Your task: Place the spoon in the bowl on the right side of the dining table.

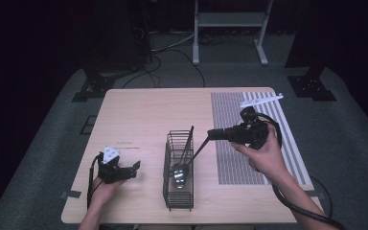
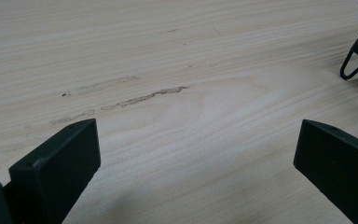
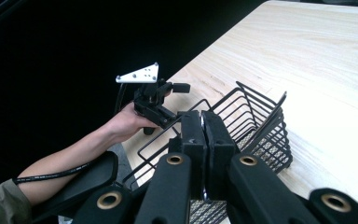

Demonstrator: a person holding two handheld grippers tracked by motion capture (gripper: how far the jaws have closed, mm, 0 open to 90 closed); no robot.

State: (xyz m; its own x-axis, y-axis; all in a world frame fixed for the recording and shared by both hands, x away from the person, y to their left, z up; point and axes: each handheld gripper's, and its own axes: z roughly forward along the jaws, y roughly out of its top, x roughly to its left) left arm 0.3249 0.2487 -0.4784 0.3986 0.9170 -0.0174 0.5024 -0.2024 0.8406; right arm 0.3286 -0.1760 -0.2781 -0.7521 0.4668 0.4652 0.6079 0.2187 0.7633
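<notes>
A black wire basket (image 1: pixel 177 191) stands on the wooden table (image 1: pixel 139 115) near its front middle. My right gripper (image 1: pixel 211 134) is just right of the basket and above it, shut on the thin black handle of a spoon (image 1: pixel 195 151). The spoon's shiny bowl (image 1: pixel 179 175) hangs inside the basket. In the right gripper view the shut gripper (image 3: pixel 203 128) hides the handle, with the basket (image 3: pixel 261 135) right beyond it. My left gripper (image 1: pixel 135 167) rests open on the table left of the basket, and between its jaws (image 2: pixel 196 154) lies bare wood.
A second black utensil handle (image 1: pixel 189 138) leans in the basket's far end. A grey striped mat (image 1: pixel 235 158) covers the table's right part, with a white strip (image 1: pixel 263 99) at its far edge. One basket foot (image 2: pixel 354 65) shows far right in the left gripper view.
</notes>
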